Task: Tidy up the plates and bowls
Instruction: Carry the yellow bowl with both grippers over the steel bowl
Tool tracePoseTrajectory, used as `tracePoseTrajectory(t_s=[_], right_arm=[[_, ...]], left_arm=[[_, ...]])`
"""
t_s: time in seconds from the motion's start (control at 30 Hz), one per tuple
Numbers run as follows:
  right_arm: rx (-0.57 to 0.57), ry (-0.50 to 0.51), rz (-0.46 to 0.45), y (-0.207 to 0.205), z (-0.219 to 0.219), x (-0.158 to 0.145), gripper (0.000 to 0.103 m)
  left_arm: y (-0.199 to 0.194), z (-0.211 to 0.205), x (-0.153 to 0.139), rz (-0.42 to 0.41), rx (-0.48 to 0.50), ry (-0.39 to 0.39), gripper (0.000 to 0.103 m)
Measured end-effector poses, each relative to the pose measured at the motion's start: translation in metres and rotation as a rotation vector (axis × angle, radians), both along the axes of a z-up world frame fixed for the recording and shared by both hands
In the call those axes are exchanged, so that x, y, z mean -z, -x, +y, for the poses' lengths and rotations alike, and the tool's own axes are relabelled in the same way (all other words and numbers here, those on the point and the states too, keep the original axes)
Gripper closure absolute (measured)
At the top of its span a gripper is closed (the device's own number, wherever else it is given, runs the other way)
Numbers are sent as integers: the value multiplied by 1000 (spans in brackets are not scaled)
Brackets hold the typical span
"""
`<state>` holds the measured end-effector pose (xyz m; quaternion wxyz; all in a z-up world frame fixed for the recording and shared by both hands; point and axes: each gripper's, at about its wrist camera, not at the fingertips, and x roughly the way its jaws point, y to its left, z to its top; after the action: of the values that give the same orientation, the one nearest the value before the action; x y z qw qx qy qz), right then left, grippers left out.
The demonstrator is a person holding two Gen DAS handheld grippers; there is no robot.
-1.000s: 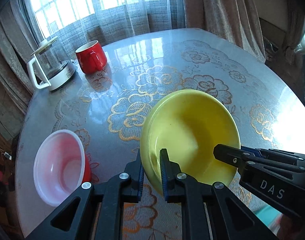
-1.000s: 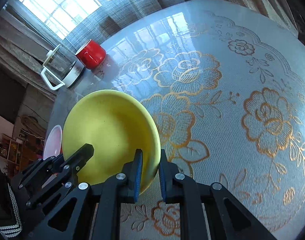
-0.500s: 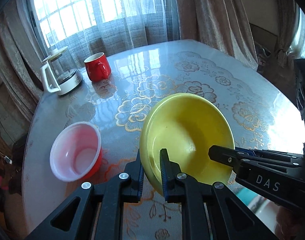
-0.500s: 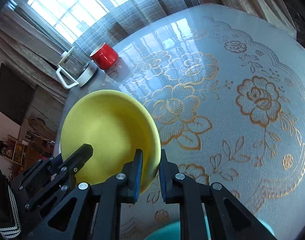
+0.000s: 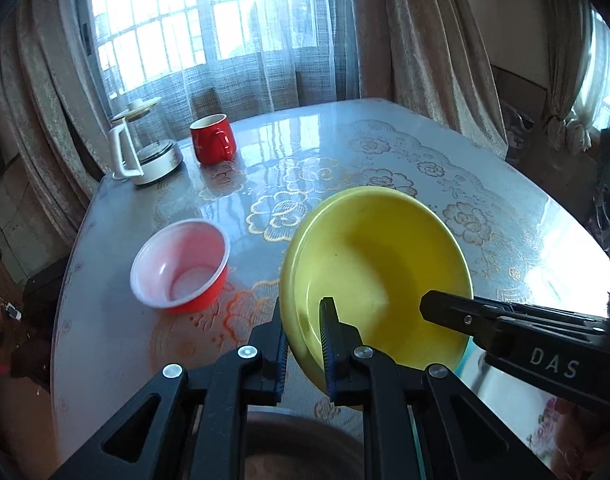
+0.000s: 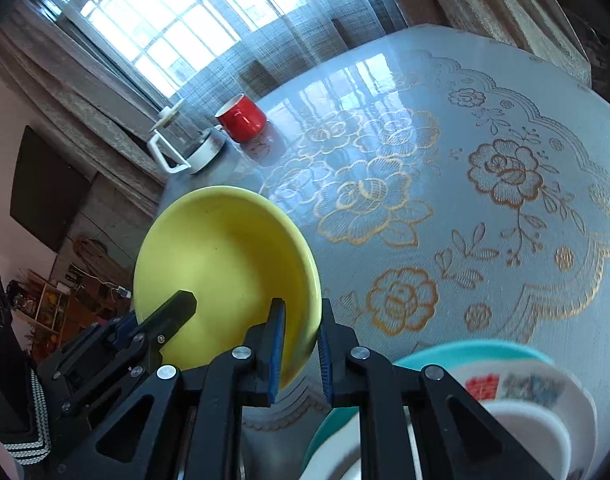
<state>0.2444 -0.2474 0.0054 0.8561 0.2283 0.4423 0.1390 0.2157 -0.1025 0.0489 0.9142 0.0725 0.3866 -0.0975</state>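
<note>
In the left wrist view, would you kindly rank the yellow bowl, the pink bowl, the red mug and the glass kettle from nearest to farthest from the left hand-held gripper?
1. Yellow bowl: clamped at its rim in the left hand-held gripper.
2. Pink bowl: on the table, ahead to the left.
3. Red mug: far side of the table, left of centre.
4. Glass kettle: just left of the mug, at the table's far left edge, slightly farther.

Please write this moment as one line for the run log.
left gripper: shut on round yellow bowl | right gripper: shut on same bowl's opposite rim | bowl: held above table | red-and-white plastic bowl: on table, untouched
</note>
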Motion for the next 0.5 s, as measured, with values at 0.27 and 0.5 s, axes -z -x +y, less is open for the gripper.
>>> tracePoseTrajectory(t_s=[0.27,0.5], right_arm=[[-26,-16,-35,33,17,-8,88],[-69,-44,-53,53,39,-9,88]], left_arm=[[33,29,1,-3,-32,64,88],[61,55,4,-5,-65,92,88]])
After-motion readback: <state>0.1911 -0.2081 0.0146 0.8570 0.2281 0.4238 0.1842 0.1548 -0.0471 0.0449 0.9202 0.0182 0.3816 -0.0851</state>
